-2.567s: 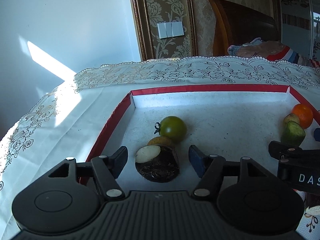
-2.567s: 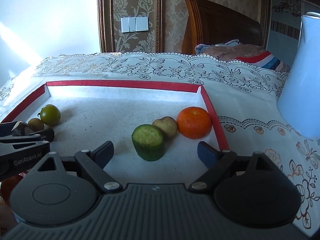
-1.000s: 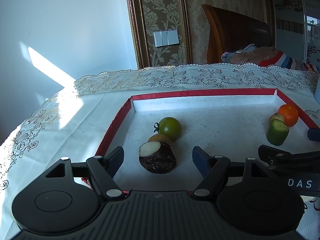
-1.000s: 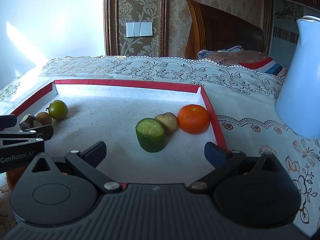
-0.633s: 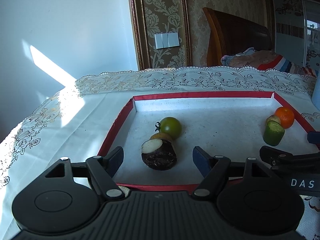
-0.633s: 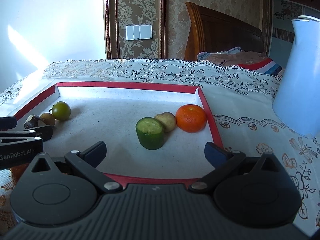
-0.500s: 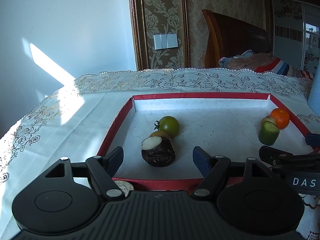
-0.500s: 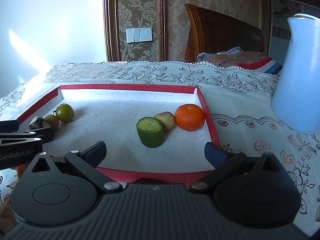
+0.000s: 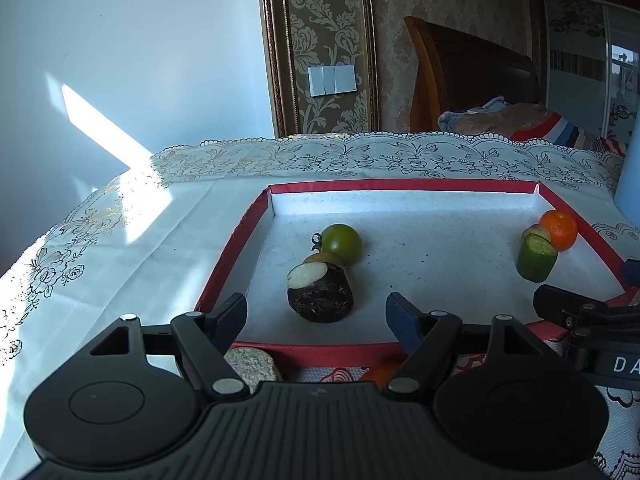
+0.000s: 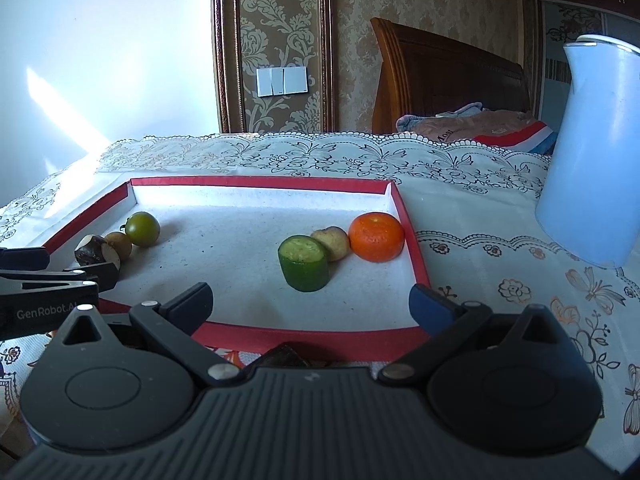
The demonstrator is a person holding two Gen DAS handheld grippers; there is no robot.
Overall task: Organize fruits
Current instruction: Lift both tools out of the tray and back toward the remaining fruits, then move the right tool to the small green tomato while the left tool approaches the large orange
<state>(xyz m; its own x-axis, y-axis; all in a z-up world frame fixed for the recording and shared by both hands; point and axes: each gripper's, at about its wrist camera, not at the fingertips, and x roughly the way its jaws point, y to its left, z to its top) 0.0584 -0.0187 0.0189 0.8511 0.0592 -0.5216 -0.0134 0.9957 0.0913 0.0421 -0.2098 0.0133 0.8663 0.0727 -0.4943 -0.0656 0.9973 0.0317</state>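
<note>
A red-rimmed tray (image 9: 236,236) (image 10: 414,256) lies on the lace cloth. At its left stand a dark cut root piece (image 9: 320,294) (image 10: 94,252), a small brown fruit (image 9: 326,258) (image 10: 119,244) and a green tomato (image 9: 341,240) (image 10: 143,229). At its right are a cucumber piece (image 9: 536,258) (image 10: 305,263), a small potato (image 9: 536,232) (image 10: 334,242) and an orange (image 9: 559,229) (image 10: 376,236). My left gripper (image 9: 316,314) is open and empty before the tray's front edge. My right gripper (image 10: 311,300) is open and empty too.
A pale blue kettle (image 10: 592,152) stands right of the tray. Outside the tray's front rim lie a grey-brown piece (image 9: 250,366), an orange thing (image 9: 380,372) and a dark piece (image 10: 284,356). A wooden headboard (image 10: 444,80) and wall stand behind the table.
Both grippers have drawn back from the tray, so its front rim and the pieces before it now show. The fruits have stayed put.
</note>
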